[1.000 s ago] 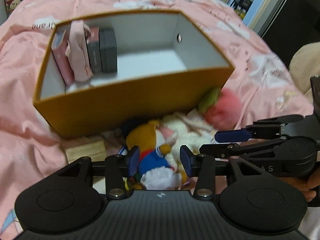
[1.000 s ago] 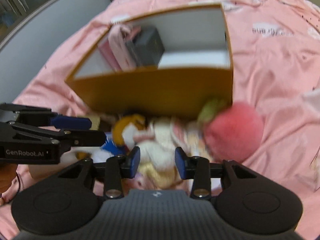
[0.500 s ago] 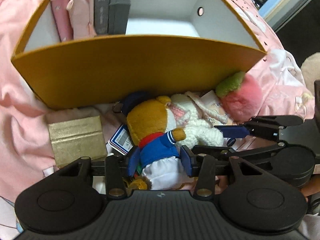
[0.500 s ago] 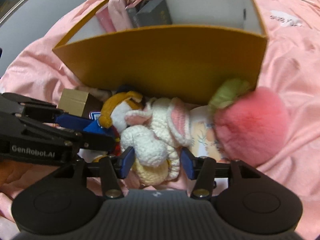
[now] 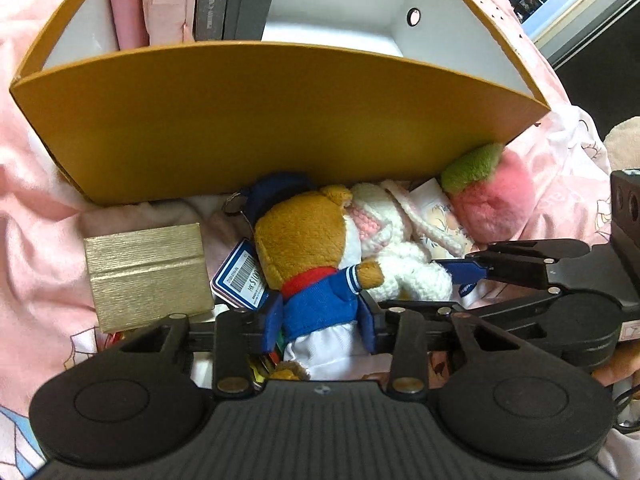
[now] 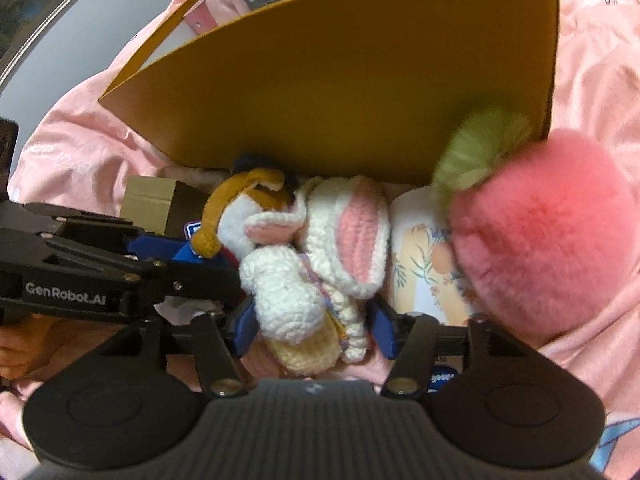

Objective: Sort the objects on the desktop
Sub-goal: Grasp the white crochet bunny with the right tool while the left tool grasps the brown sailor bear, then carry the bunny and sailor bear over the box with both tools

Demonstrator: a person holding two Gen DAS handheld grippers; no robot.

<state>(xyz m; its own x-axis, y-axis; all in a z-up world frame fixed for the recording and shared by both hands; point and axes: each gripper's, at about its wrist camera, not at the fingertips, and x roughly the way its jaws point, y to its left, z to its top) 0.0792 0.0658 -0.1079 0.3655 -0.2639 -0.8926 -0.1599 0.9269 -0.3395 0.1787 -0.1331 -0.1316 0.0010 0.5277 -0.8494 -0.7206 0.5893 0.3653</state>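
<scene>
Plush toys lie in a heap on the pink bedding, right against the front wall of the orange box. Bear plush in a blue sailor top sits between the left gripper pads; jaws closing, pads touching the blue top on both sides. Its hang tag shows a barcode and "HK $10…", the rest hidden. White-and-pink crochet bunny is between the right gripper pads; jaws opening, no clear contact. Left gripper body reads "GenRobot.AI" in the right wrist view. Pink fluffy strawberry is at the box's right corner, and a gold box left of the bear. Grey boxes stand upright inside the orange box; print unreadable.
</scene>
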